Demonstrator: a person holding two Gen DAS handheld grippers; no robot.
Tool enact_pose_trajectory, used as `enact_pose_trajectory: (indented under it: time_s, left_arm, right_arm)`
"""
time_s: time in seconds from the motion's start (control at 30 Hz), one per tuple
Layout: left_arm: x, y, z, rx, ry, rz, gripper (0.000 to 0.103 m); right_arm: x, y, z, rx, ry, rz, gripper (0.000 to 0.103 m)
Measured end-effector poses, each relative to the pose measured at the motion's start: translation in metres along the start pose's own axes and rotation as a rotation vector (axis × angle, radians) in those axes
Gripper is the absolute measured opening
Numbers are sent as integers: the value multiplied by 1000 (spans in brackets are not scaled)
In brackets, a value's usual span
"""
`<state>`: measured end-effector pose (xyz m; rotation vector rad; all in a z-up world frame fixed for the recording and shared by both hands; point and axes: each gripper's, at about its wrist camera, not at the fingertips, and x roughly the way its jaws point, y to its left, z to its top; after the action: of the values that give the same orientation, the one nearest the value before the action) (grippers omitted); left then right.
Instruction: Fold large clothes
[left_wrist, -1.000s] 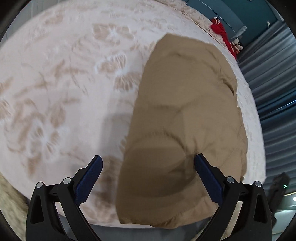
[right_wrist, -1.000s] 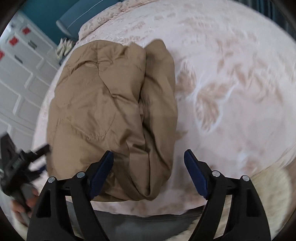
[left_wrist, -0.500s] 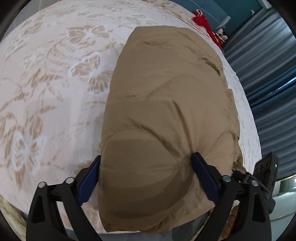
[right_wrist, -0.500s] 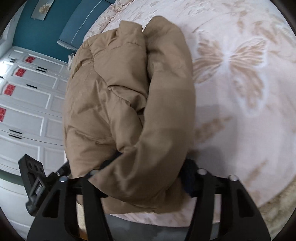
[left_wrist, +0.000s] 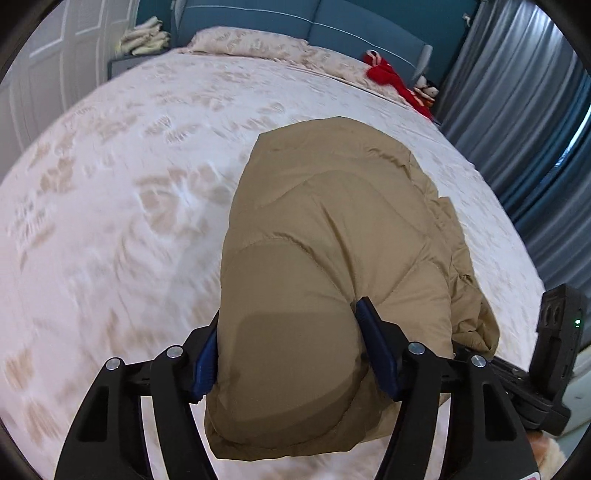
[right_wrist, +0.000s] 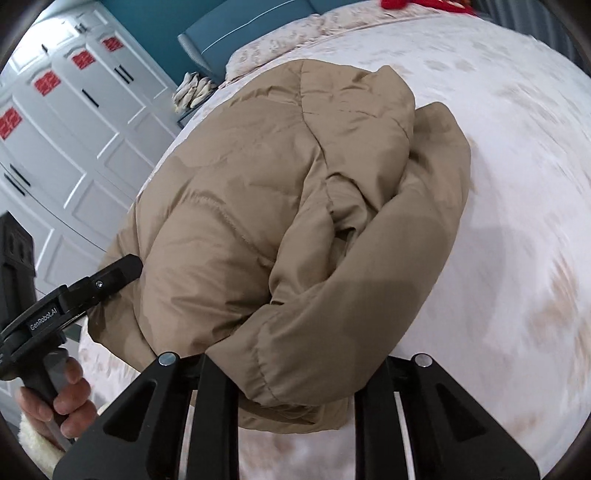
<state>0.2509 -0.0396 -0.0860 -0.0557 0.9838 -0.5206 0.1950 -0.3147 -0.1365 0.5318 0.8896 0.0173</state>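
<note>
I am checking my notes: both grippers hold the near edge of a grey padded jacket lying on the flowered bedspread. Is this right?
Only the colour is wrong. The padded jacket is tan, not grey, as both wrist views show. The left gripper and right gripper do clamp its near edge on the flowered bedspread.

Only one readable text: "GenRobot.AI", white print on the black curved plastic body of the left gripper (right_wrist: 110, 275), seen at the left edge of the right wrist view, just above the hand (right_wrist: 61, 400) on its grip. Red square stickers (right_wrist: 46, 83) sit on the white panelled wardrobe doors (right_wrist: 92, 122) in the same view; they carry light marks, but these are too small to read. A red and white label corner (left_wrist: 532, 476) shows at the bottom edge of the left wrist view, unreadable. Nothing else legible in either view.
</note>
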Motion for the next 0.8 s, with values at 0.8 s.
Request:
enact_pose_trajectory:
  time_s: [0.8]
  left_arm:
    - [51,95,74,-123,-38,227,69]
  right_arm:
    - [110,59,120,-206,66,-134,43]
